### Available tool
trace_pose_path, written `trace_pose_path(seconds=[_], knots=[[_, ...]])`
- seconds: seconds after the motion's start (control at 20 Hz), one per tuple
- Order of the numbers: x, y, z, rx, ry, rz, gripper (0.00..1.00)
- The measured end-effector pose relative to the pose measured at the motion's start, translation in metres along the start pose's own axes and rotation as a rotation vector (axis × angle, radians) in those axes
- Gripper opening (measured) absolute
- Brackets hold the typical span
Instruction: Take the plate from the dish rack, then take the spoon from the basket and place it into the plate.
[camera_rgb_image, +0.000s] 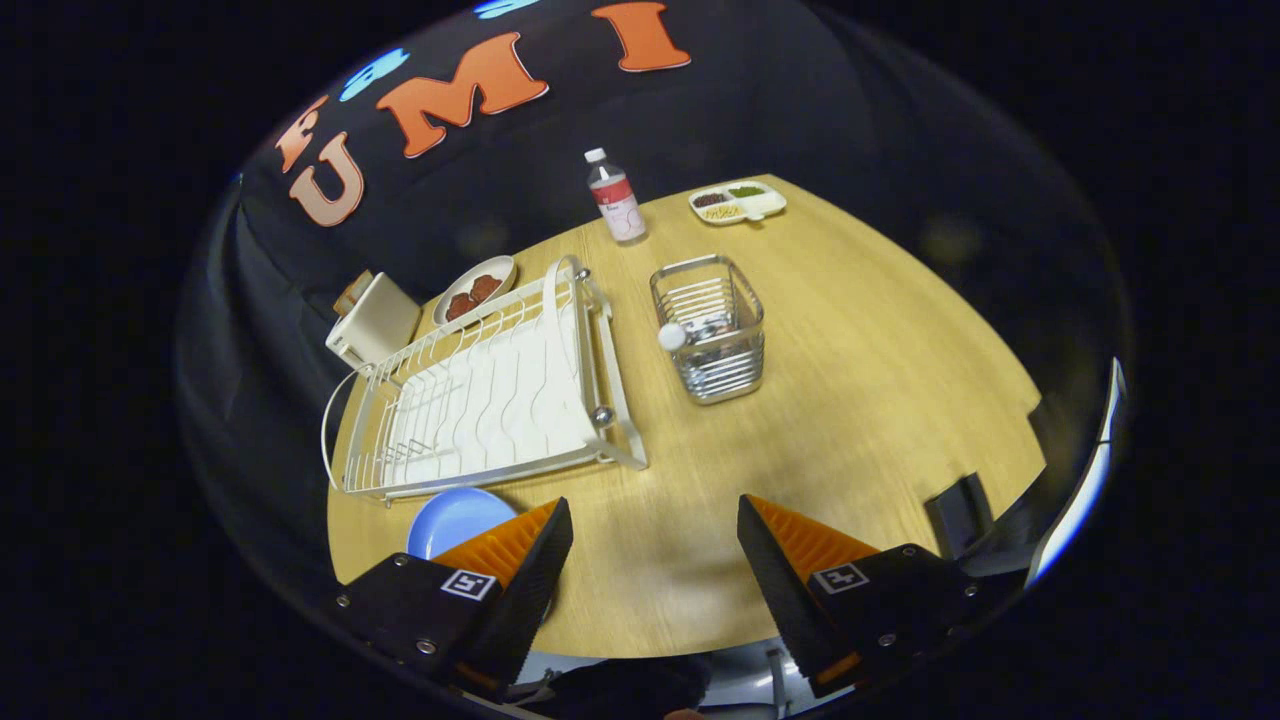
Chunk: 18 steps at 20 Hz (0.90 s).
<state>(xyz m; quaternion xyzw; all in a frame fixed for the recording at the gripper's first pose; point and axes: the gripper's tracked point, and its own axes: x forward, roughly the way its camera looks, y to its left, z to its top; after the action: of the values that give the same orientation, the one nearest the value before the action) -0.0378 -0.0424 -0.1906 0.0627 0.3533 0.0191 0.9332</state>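
Plate (455, 520) and spoon are the two things that matter, and the blue plate already lies flat on the wooden surface (850, 400), just in front of the white dish rack (490, 385) and partly hidden behind the left finger of the hand-held gripper (655, 555). Lying flat and close to the rack, it offers an open face to receive the spoon. The rack itself looks empty of dishes, so the first step of the task seems done.

The hand-held gripper is released: its two fingers stand wide apart with only bare wood between them, grasping nothing. It hangs above the near part of the surface, looking toward the wire basket (712, 330), which stands upright beyond the fingers, to the right of the rack and apart from it. A white rounded end (672, 337) pokes over the basket's near-left rim; this is probably the spoon's handle, leaning there so that it can be pinched from above, though the rest is hard to make out behind the wires.

Farther off stand a clear bottle (616, 198) with a red label, a divided snack tray (737, 201), a small dish of dark food (475, 289) and a pale box (375, 322) behind the rack.
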Motion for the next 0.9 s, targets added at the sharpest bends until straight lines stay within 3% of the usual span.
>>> trace_pose_path(seconds=[0.15, 0.5, 0.8, 0.9], knots=[[-0.009, -0.013, 0.041, -0.072, -0.14, -0.061, 0.99], [-0.002, -0.003, 0.102, -0.243, -0.416, -0.106, 0.99], [0.038, -0.001, 0.098, -0.294, -0.43, -0.128, 0.99], [0.047, -0.005, 0.096, -0.287, -0.428, -0.132, 0.93]])
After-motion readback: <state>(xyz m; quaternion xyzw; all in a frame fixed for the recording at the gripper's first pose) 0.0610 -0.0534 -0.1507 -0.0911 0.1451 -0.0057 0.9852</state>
